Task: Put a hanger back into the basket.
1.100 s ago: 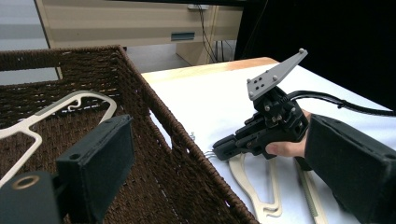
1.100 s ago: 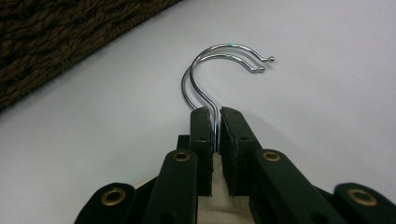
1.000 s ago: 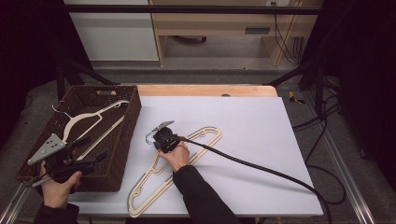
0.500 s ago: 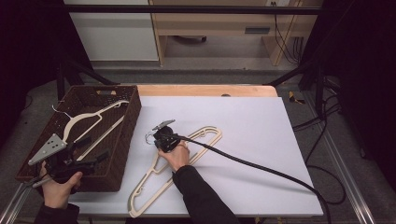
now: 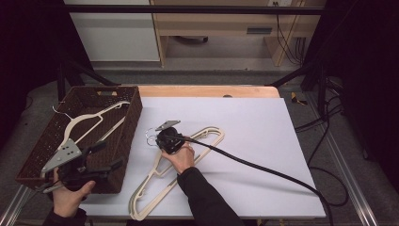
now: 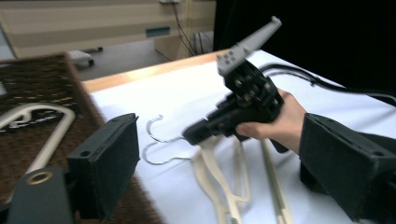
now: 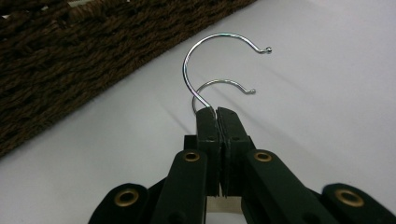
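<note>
hangers first: from the high view i see two cream wooden hangers [image 5: 176, 176] lying stacked on the white table cover [image 5: 263, 141], their bodies running from about 1 o'clock down toward 7 o'clock, just beside the brown wicker basket [image 5: 134, 106]. my right gripper [image 5: 162, 138] sits at their wire hooks near the centre of the sheet. my left gripper [image 5: 101, 157] hovers over the basket's near corner at 8 o'clock, above another cream hanger [image 5: 87, 123] resting inside it.

left gripper view: my own jaws stand spread wide with nothing between them. at 2 o'clock the right gripper [image 6: 196, 133] is down on the hanger necks, with the two metal hooks [image 6: 156, 140] poking out toward 9 o'clock.

right gripper view: the jaws are pressed together, pinching the stem of the upper metal hook [image 7: 210, 56]; the second hook [image 7: 224, 86] lies just beneath it on the white cover, the basket wall [image 7: 70, 60] running across 10 o'clock.
</note>
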Motion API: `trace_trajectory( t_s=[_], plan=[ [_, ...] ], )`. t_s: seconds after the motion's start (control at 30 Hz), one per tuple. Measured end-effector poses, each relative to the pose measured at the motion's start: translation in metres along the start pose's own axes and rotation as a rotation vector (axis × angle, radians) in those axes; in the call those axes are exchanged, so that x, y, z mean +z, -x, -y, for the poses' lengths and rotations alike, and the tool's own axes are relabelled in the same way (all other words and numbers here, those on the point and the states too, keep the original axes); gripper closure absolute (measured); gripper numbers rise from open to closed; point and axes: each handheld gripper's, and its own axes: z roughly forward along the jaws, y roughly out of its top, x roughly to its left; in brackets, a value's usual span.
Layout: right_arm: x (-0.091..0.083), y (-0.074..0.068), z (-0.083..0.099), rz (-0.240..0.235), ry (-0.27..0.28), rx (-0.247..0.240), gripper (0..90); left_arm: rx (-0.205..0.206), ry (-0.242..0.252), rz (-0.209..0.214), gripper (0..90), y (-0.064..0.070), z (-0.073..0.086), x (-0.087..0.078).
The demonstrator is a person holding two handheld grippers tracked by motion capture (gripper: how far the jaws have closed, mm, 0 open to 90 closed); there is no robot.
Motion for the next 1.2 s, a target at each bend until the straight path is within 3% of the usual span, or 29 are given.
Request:
trace_trajectory(
  t_s=[0.03,0.23,0.33,0.47,0.57,0.67,0.8,0.87,0.9,1.0,1.2],
  plan=[
    [-0.002,0.001,0.000,-0.005,0.002,-0.021,89.2,0.005,-0.019,0.009,14.3,0.004,0.001,0.005],
    [-0.013,0.001,0.000,-0.021,0.034,-0.030,89.2,0.000,-0.106,0.037,20.7,0.016,0.010,0.031],
    [-0.018,0.000,0.001,-0.021,0.050,-0.014,89.2,-0.007,-0.140,0.032,24.4,0.021,0.014,0.042],
    [-0.025,0.000,0.001,-0.026,0.066,-0.047,89.2,-0.011,-0.212,0.013,29.1,0.027,0.022,0.065],
    [-0.029,-0.001,0.001,-0.037,0.073,-0.041,89.2,-0.019,-0.278,0.005,30.1,0.028,0.029,0.083],
    [-0.032,-0.001,0.001,-0.043,0.084,-0.043,89.2,-0.059,-0.321,0.017,31.3,0.026,0.036,0.098],
    [-0.037,0.000,0.002,-0.045,0.091,-0.047,89.2,-0.080,-0.344,-0.018,33.7,0.022,0.038,0.112],
    [-0.039,0.001,0.003,-0.044,0.094,-0.044,89.2,-0.073,-0.361,-0.006,36.7,0.026,0.040,0.118],
    [-0.041,0.001,0.003,-0.047,0.093,-0.046,89.2,-0.061,-0.367,-0.020,38.4,0.027,0.041,0.121],
    [-0.043,0.002,0.004,-0.042,0.104,-0.041,89.2,-0.084,-0.378,-0.030,43.1,0.025,0.042,0.130],
    [-0.051,0.003,0.005,-0.055,0.122,-0.052,89.1,-0.150,-0.390,0.031,57.0,0.020,0.045,0.142]
  ],
)
